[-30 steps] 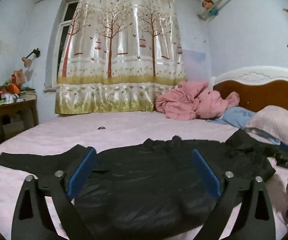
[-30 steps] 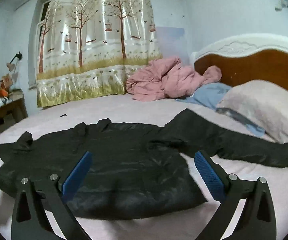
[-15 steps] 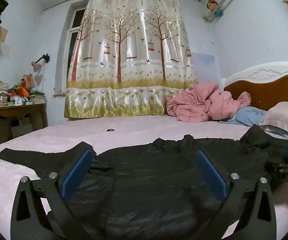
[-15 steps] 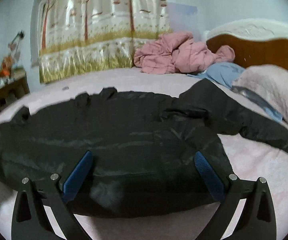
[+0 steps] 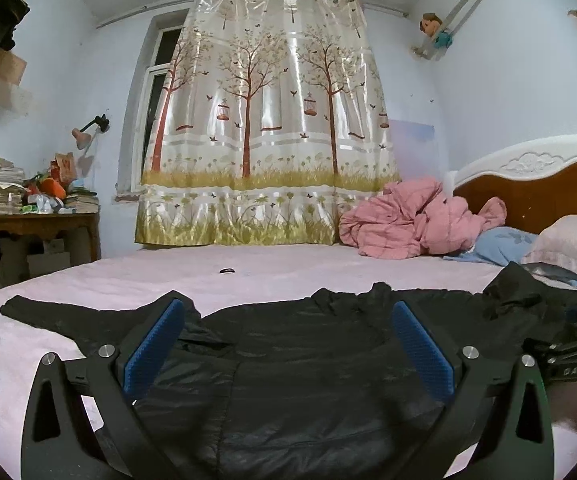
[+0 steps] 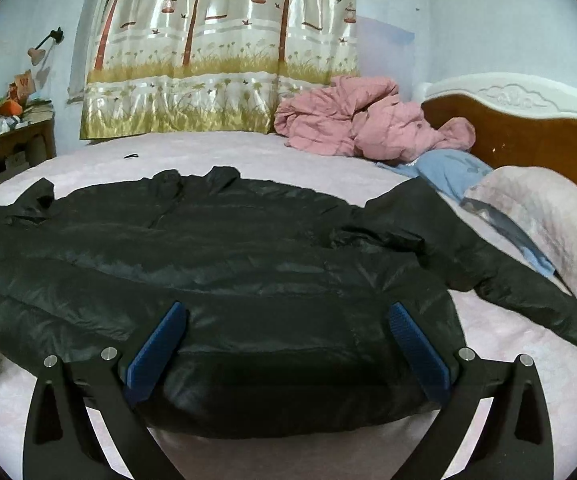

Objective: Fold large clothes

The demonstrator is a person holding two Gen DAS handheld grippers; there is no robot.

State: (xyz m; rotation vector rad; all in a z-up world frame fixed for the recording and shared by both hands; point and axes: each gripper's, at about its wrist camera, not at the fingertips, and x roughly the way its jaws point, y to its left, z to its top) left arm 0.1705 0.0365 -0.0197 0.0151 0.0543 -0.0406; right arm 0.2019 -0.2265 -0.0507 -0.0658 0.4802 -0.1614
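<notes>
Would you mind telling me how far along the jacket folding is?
Done: the black puffer jacket lies spread flat on the bed, sleeves out. In hand: the left gripper and right gripper are open at its hem, gripping nothing. Left: every fold.

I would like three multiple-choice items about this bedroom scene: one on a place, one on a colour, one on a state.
1. Where does the pink quilt lie?
A. by the headboard
B. on the desk
C. on the floor

2. What colour is the jacket on the bed?
A. red
B. black
C. white

3. How are the two claws?
A. both shut on cloth
B. one open, one shut
C. both open

Key: 1 A, it is bunched beside the headboard; 2 B, the spread jacket is black; 3 C, left claw and right claw show wide gaps, gripping nothing.
</notes>
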